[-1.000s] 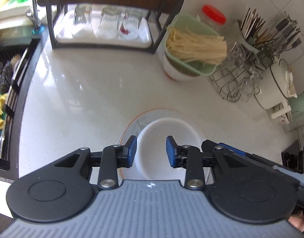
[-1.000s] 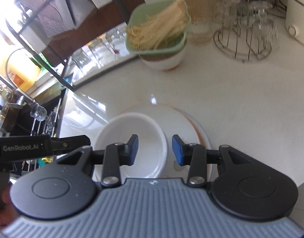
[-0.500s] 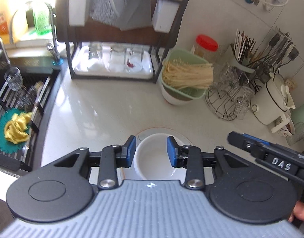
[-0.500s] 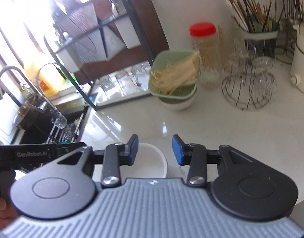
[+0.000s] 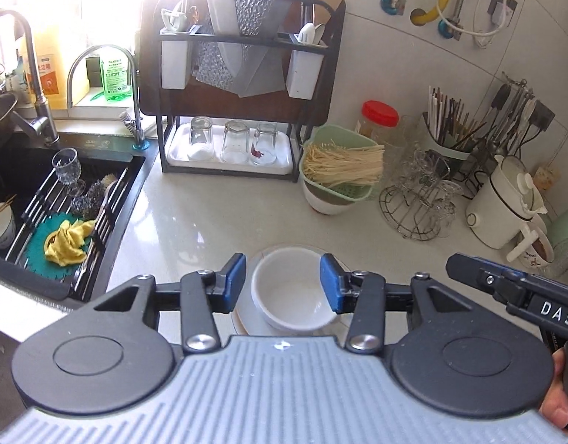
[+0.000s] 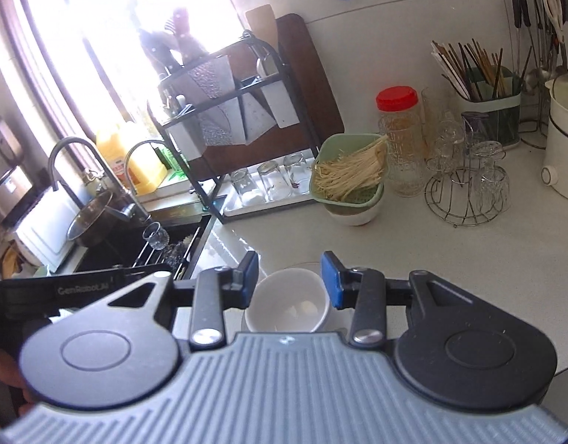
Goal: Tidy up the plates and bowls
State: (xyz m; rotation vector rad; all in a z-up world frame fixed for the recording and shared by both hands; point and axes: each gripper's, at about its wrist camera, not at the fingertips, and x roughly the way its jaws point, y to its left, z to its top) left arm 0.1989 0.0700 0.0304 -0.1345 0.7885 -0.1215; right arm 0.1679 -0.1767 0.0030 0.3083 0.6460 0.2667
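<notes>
A white bowl [image 5: 295,288] sits on a white plate [image 5: 247,314] with an orange rim, on the pale countertop near its front edge. My left gripper [image 5: 283,283] is open and empty, held above and behind the bowl. My right gripper [image 6: 289,283] is open and empty too, also above the bowl [image 6: 287,301], with the plate [image 6: 336,323] showing beside it. In the left wrist view the right gripper's body shows at the right edge. A second small bowl [image 5: 0,225] sits in the sink.
A black sink [image 5: 43,203] with a rack, yellow cloth and a glass lies to the left. A dark rack [image 5: 239,111] with upturned glasses stands at the back. A green colander of noodles [image 5: 339,177], a wire glass stand [image 5: 417,203] and a white pot [image 5: 506,207] stand to the right.
Both grippers have pulled up and back from the bowl and plate, so much more of the kitchen is in view. Both stay open and empty. The bowl and plate have not moved.
</notes>
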